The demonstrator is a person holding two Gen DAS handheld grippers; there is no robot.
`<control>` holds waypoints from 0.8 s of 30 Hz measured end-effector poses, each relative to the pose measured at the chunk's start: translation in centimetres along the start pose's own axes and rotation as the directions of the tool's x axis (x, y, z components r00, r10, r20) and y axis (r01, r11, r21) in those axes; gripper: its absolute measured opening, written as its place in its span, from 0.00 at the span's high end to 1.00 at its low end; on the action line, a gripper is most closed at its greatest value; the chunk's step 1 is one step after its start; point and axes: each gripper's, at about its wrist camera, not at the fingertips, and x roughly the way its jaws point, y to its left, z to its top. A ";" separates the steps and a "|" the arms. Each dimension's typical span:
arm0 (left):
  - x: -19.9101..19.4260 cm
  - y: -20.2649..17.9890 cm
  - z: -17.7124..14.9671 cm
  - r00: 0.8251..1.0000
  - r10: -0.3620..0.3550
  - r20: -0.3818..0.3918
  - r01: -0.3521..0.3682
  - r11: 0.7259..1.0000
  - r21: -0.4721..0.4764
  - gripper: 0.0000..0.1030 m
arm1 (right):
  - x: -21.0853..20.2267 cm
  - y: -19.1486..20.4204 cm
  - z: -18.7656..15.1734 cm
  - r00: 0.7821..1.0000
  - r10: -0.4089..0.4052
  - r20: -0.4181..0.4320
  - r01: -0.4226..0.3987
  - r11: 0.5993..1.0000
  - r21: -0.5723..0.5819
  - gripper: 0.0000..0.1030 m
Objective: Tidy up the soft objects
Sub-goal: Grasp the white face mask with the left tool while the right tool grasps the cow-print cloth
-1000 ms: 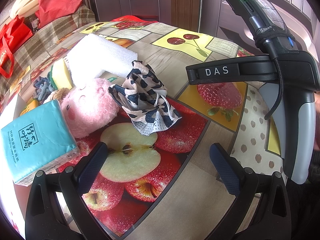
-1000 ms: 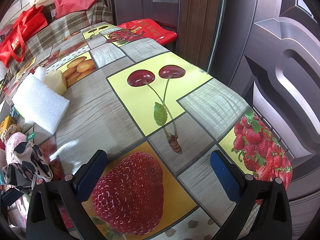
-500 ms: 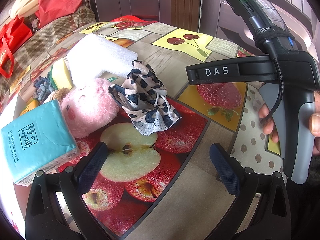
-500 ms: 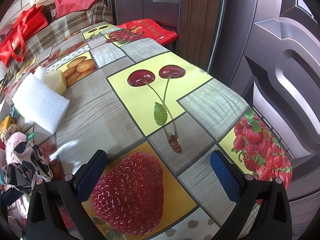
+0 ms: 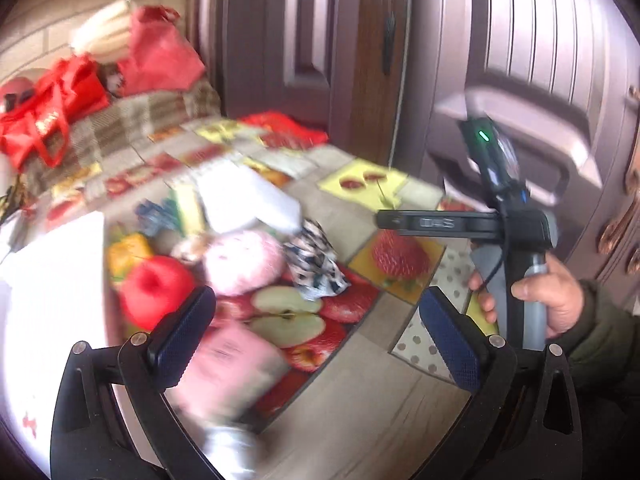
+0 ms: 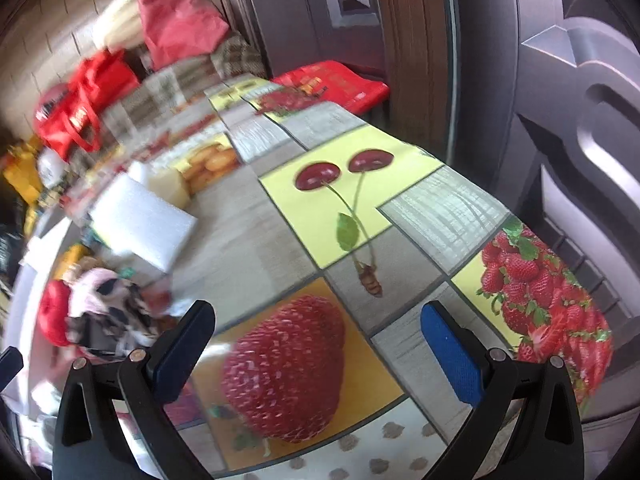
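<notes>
Both views are blurred by motion. In the left wrist view a pink plush toy (image 5: pixel 240 266), a black-and-white patterned cloth (image 5: pixel 314 262), a white foam block (image 5: pixel 246 200), a yellow sponge (image 5: pixel 188 204) and a red round soft thing (image 5: pixel 154 292) lie on the fruit-print table (image 5: pixel 360 380). My left gripper (image 5: pixel 316 336) is open and empty above the table's near part. A blurred pink thing (image 5: pixel 232 364) lies between its fingers. My right gripper (image 6: pixel 316 352) is open and empty over the strawberry print; its body shows in the left wrist view (image 5: pixel 516 240). The foam block (image 6: pixel 140 220) and cloth (image 6: pixel 120 304) show left.
A white box or tray (image 5: pixel 52 300) stands at the left of the table. Red bags (image 5: pixel 52 116) lie on a checked bench behind. Dark doors (image 5: pixel 520 60) stand close behind and to the right. A red mat (image 6: pixel 332 84) lies at the table's far end.
Both grippers have lifted and pulled back, so more of the table and room shows. The blue tissue pack is out of the left view; a red soft thing and a white tray show.
</notes>
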 end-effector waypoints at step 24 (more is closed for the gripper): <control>-5.5 3.7 -9.8 0.961 0.054 -0.271 0.001 0.980 0.198 0.01 | -5.1 4.0 -1.9 0.915 0.400 0.053 -0.354 0.860 -0.367 0.00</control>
